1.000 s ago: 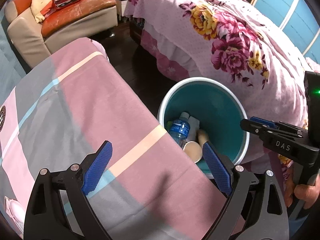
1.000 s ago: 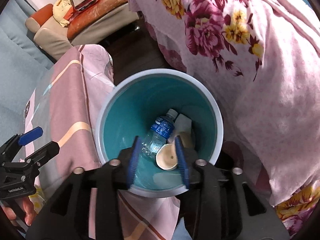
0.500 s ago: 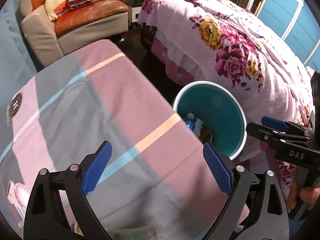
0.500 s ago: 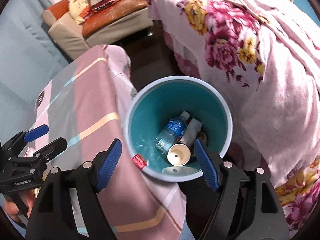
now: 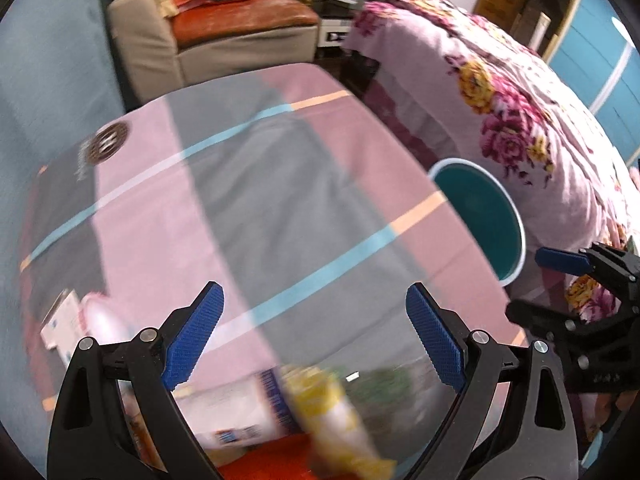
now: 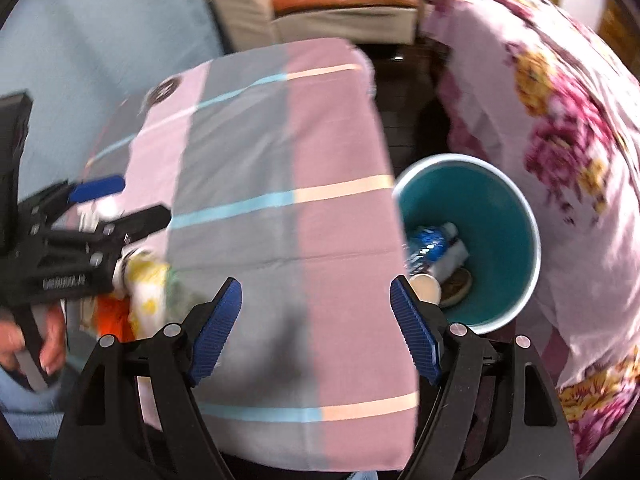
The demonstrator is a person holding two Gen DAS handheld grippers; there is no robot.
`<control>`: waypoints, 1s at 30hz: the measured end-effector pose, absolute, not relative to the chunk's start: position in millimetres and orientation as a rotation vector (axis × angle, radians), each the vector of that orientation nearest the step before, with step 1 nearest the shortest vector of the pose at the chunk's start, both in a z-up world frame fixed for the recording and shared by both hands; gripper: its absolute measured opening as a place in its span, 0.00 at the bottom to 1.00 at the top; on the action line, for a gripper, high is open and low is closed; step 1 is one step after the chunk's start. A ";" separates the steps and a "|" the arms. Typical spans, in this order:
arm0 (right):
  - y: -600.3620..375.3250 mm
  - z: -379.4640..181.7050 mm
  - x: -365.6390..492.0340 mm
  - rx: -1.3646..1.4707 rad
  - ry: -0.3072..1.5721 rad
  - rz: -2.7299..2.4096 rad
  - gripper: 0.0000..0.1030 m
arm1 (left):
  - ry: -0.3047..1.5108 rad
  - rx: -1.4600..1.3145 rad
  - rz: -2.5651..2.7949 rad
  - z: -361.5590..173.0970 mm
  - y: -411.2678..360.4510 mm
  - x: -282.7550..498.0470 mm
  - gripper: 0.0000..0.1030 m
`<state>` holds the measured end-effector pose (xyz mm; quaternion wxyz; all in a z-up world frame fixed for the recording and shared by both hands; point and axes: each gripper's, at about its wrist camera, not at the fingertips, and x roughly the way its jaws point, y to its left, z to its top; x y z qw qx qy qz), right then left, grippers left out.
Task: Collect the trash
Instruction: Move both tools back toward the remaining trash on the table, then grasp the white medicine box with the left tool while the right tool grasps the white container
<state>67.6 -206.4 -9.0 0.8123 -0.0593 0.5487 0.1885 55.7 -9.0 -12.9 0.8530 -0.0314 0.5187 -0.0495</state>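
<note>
A teal bin (image 6: pixel 496 216) with a white rim stands on the floor between the cloth-covered table (image 6: pixel 280 152) and the bed. Inside lie a plastic bottle (image 6: pixel 428 240), a paper cup (image 6: pixel 426 286) and other rubbish. My right gripper (image 6: pixel 314 314) is open and empty over the table's pink and grey cloth, left of the bin. My left gripper (image 5: pixel 314 328) is open and empty above the table (image 5: pixel 240 200). Blurred wrappers lie below it: a yellow and white packet (image 5: pixel 332 408), a white packet (image 5: pixel 236 412) and something orange-red (image 5: pixel 272 456). The bin (image 5: pixel 476 208) shows at the right.
A bed with a pink floral cover (image 6: pixel 560 120) stands right of the bin. A beige sofa with an orange cushion (image 5: pixel 240 24) is at the back. More small packets (image 5: pixel 68 320) lie at the table's left edge. A person's hand (image 6: pixel 48 344) holds the left gripper's handle.
The paper cup dropped from my right gripper into the bin and its jaws opened wide. Both grippers then swung left and up from the bin to over the table, bringing the wrappers into view.
</note>
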 end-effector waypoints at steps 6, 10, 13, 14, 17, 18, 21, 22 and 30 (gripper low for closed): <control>-154.2 -13.8 48.1 -0.240 1.214 0.478 0.71 | 1.094 -0.087 -0.035 -20.3 49.1 28.7 0.90; -119.5 -16.1 41.0 -0.283 1.228 0.525 0.71 | 1.096 -0.138 0.022 -26.7 93.0 15.1 0.90; -91.8 -19.7 33.2 -0.320 1.243 0.569 0.71 | 1.098 -0.183 0.068 -31.3 125.1 8.4 0.90; -82.4 -21.0 29.8 -0.337 1.244 0.584 0.71 | 1.098 -0.198 0.086 -33.0 137.1 5.5 0.90; -56.9 -26.5 22.7 -0.401 1.246 0.612 0.71 | 1.101 -0.232 0.129 -38.4 166.1 -2.7 0.90; -50.3 -28.1 22.3 -0.423 1.248 0.617 0.71 | 1.104 -0.241 0.138 -40.1 172.7 -4.8 0.90; -19.3 -31.7 21.1 -0.555 1.237 0.655 0.71 | 1.126 -0.266 0.175 -49.7 196.6 -10.6 0.90; -13.0 -32.6 20.6 -0.581 1.234 0.669 0.71 | 1.130 -0.269 0.182 -52.5 201.2 -12.4 0.90; 43.5 -56.6 21.8 -0.796 1.268 0.833 0.71 | 1.165 -0.321 0.220 -71.0 227.2 -23.2 0.90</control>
